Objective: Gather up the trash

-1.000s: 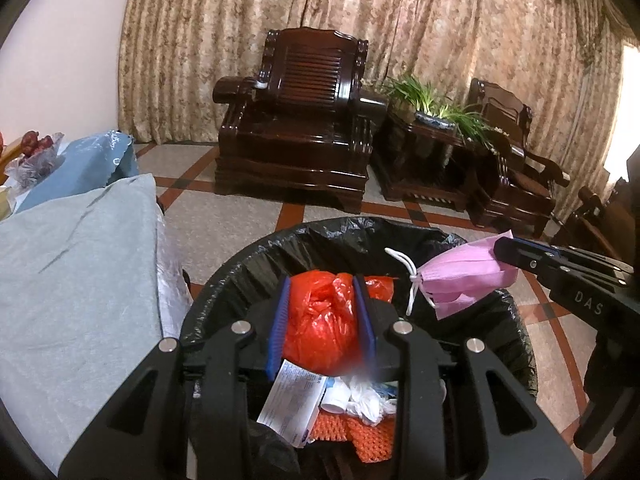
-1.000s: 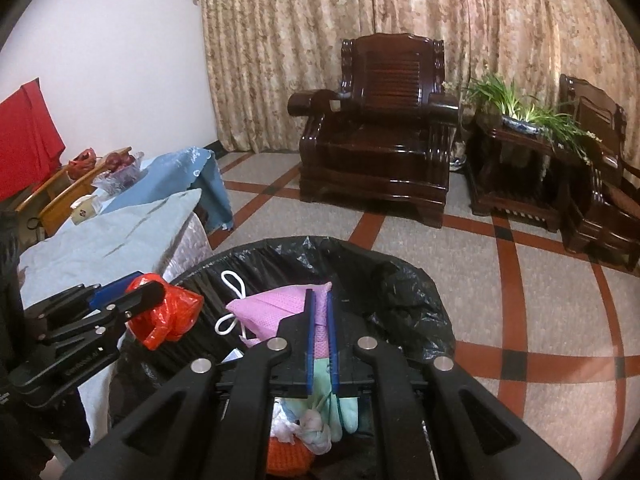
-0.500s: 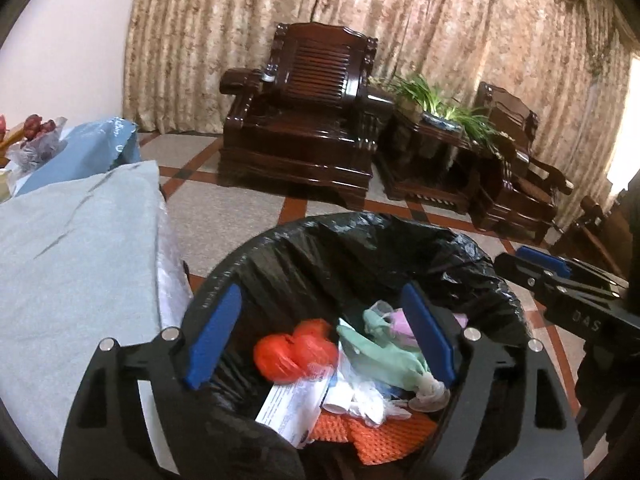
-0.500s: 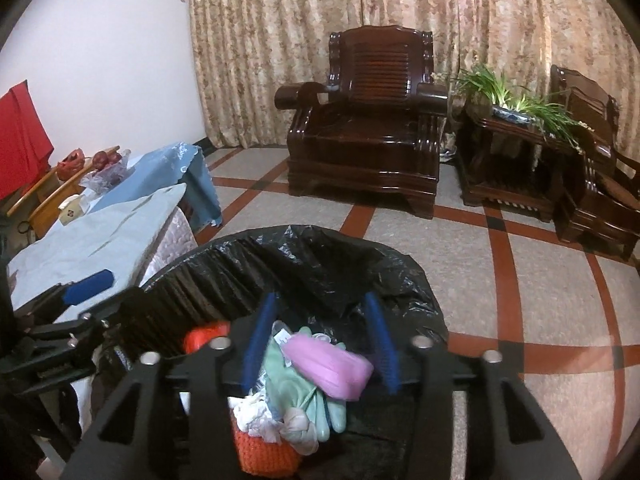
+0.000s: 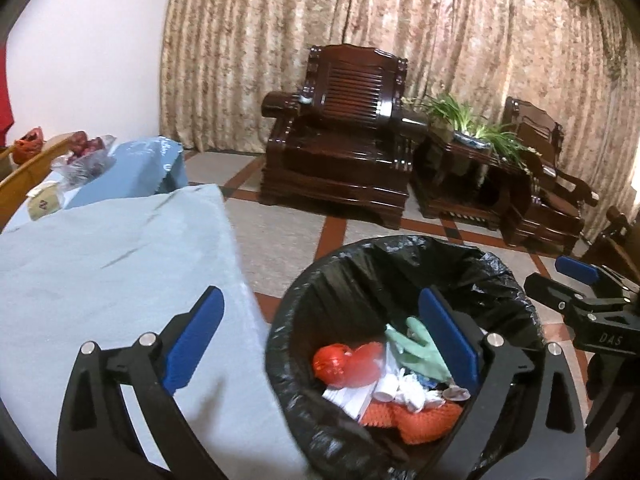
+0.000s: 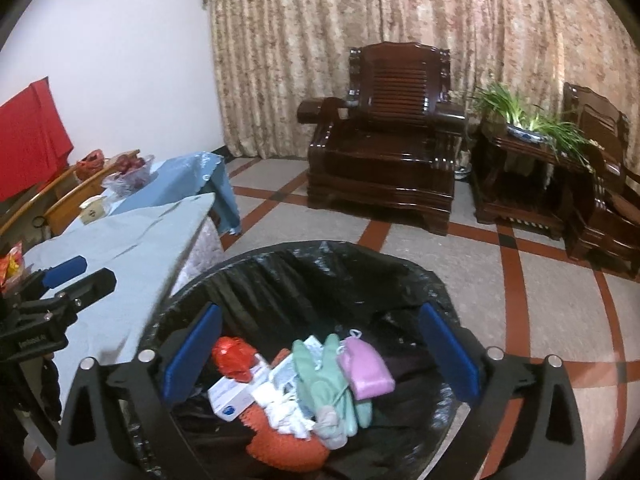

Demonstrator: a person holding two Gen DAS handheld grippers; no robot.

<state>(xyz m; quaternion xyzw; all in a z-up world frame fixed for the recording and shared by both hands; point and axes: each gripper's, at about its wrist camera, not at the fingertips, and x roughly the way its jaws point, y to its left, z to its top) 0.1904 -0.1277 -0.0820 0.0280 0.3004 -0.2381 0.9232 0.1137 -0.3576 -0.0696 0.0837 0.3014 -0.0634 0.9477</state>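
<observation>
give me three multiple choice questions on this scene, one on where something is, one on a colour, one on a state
1. Where is the pink face mask?
A. on the armchair
B. in the trash bin
C. on the table
2. What colour is the bin liner?
A. black
B. white
C. blue
3. How does the right gripper stand?
A. shut on the mask
B. shut, empty
C. open, empty

Answers: 1 B, the mask lies on the trash inside the trash bin. 2 A, the liner is glossy black. 3 C, its jaws stand wide apart with nothing between the pads.
</observation>
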